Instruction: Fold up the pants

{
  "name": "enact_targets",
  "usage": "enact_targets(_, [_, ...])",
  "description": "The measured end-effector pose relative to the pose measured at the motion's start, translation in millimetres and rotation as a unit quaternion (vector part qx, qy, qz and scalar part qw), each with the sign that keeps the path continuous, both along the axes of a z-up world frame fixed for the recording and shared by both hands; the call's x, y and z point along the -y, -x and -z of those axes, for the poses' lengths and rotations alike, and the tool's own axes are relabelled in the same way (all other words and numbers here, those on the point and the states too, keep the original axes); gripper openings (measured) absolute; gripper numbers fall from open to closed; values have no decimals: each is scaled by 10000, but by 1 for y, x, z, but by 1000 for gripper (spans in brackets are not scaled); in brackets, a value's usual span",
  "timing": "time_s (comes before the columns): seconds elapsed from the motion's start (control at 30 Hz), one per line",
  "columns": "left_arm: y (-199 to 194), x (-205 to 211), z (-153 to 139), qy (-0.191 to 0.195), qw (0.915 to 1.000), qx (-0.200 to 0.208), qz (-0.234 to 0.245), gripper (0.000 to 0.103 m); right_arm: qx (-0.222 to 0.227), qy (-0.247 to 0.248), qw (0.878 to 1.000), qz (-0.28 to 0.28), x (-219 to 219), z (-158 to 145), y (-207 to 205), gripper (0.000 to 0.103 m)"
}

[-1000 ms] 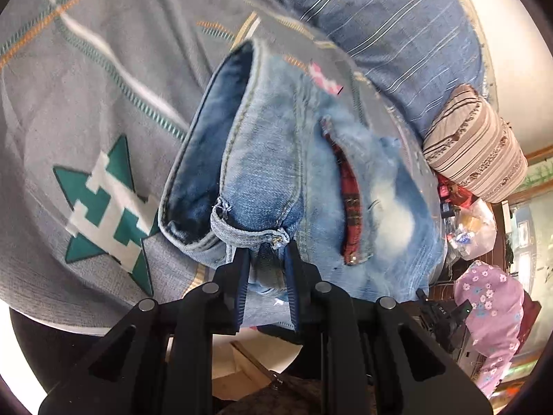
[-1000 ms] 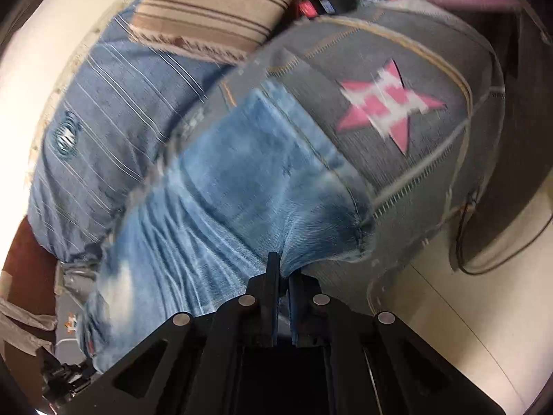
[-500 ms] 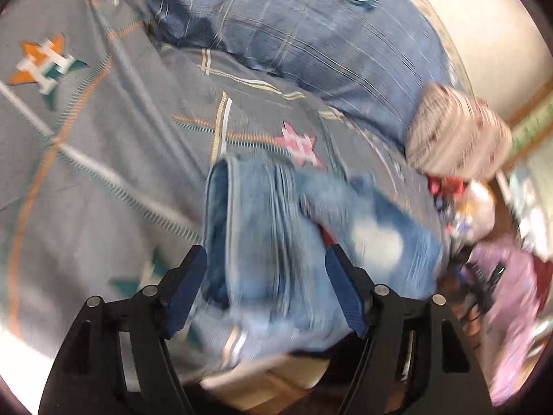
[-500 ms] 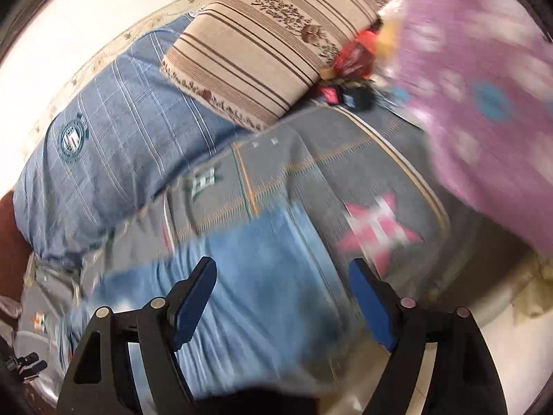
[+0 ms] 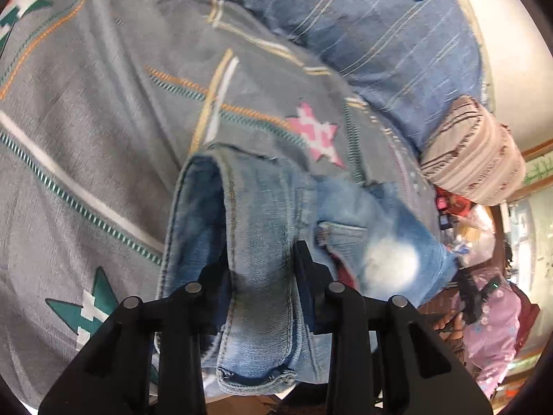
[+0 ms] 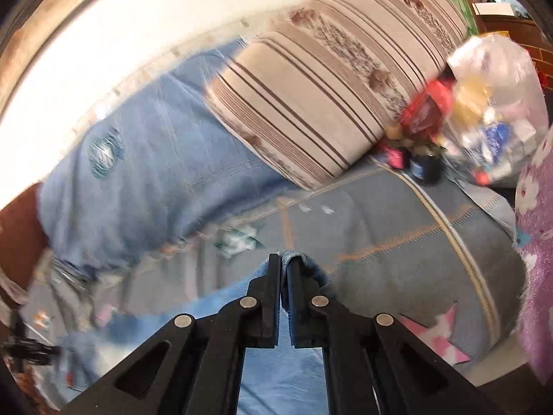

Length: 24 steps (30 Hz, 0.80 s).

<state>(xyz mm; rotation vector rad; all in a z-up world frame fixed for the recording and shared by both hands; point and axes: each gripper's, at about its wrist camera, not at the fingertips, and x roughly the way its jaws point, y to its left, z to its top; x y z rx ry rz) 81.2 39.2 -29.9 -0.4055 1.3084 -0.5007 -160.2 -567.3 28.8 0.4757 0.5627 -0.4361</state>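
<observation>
The pants are faded blue jeans (image 5: 276, 214) lying folded on a grey bedspread (image 5: 86, 121) with star patches. In the left wrist view my left gripper (image 5: 261, 259) stands part open, its two fingers on either side of a thick fold of the jeans near the waistband. In the right wrist view my right gripper (image 6: 284, 263) is shut on a fold of the jeans (image 6: 304, 264), which bulges out past the fingertips. More of the jeans spreads blurred below and to the left.
A blue checked pillow (image 5: 380, 34) and a beige striped pillow (image 6: 328, 79) lie at the head of the bed against a white wall. A plastic bag of clutter (image 6: 490, 114) and a purple flowered cloth (image 6: 539, 242) are at the right. The bed's edge is close below both grippers.
Both grippers let go and opened wide half a second ago. Now the left has narrowed around a thick fold of jeans, and the right has shut on a fold again.
</observation>
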Motion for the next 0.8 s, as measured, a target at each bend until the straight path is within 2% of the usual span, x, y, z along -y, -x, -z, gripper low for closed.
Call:
enact_targets(0.03, [-1, -1, 5, -22, 10000, -76, -33, 30, -348, -77, 9993, 112, 7, 15, -5, 3])
enact_targets(0.07, [-2, -2, 8, -25, 9999, -139, -64, 30, -834, -368, 9956, 226, 18, 41, -12, 3])
enact_targets(0.1, [-3, -3, 10, -45, 9998, -152, -82, 30, -1062, -619, 9920, 294, 23, 58, -14, 4])
enact_targets(0.13, [-3, -4, 10, -109, 9998, -145, -99, 30, -1066, -665, 9915, 341, 24, 64, -12, 4])
enact_targets(0.2, [-2, -4, 7, -148, 9998, -102, -75, 30, -1103, -340, 9917, 570, 18, 52, -12, 26])
enact_targets(0.27, [3, -8, -1, -86, 10000, -3, -47, 30, -1057, -108, 9916, 745, 12, 33, -8, 28])
enact_targets(0.33, [8, -15, -14, 164, 9997, 154, -66, 30, -653, -20, 9958, 647, -5, 7, -2, 30])
enact_targets(0.37, [8, -15, -17, 259, 9995, 190, -70, 36, -491, -30, 9978, 449, -17, -4, -3, 40])
enact_targets(0.4, [7, -17, -21, 386, 9990, 231, -65, 41, -364, -94, 9993, 58, -36, -15, -12, 56])
enact_targets(0.43, [6, -16, -23, 435, 9987, 281, -35, 51, -308, -161, 9991, -238, -50, -20, -23, 63])
enact_targets(0.47, [4, -14, -24, 378, 9988, 317, -17, 54, -264, -304, 9964, -747, -73, -24, -39, 69])
enact_targets(0.53, [-2, -10, -22, 289, 9991, 312, 38, 54, -273, -579, 9858, -1550, -112, -24, -68, 69])
enact_targets(0.6, [-9, -8, -18, 383, 9991, 187, 41, 54, -455, -873, 9693, -2255, -155, -11, -112, 68])
enact_targets(0.73, [-19, -13, -7, 643, 9979, -89, -86, 54, -909, -1014, 9448, -2979, -215, 16, -184, 68])
enact_targets(0.8, [-17, -10, -3, 639, 9979, -133, 16, 53, -1213, -791, 9363, -3200, -239, 27, -208, 67])
